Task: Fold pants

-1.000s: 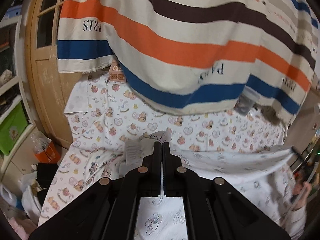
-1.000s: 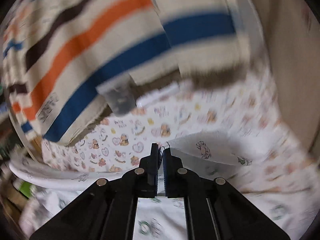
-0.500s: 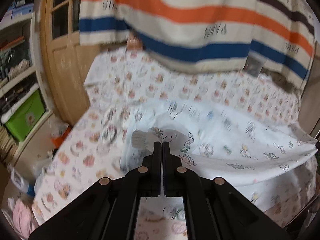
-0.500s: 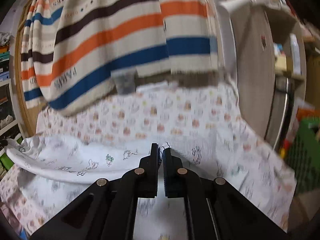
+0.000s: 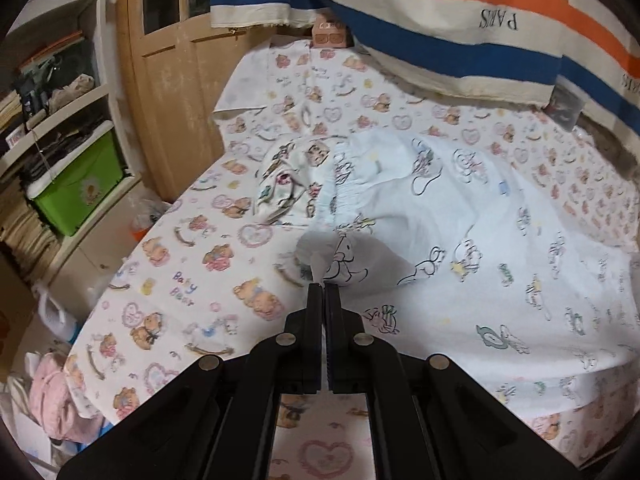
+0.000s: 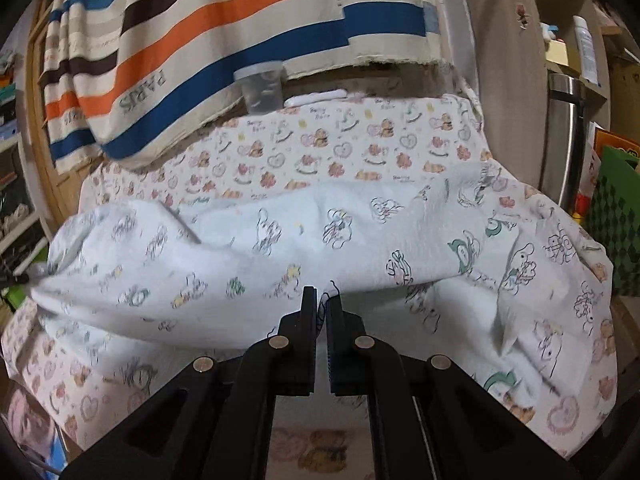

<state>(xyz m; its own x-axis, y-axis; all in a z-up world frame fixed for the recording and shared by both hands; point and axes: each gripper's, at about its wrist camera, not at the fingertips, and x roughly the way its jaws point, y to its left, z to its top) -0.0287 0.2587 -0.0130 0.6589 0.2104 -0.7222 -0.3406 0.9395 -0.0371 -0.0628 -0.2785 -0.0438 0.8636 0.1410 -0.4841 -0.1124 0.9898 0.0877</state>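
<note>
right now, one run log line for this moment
step: fold pants | left gripper: shut on pants | right gripper: shut on pants | surface: bear-print sheet

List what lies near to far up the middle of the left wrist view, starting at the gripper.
left gripper, shut on a corner of the pants → the pants' gathered waistband → bear-print sheet → small pink box → striped cloth hanging behind.
</note>
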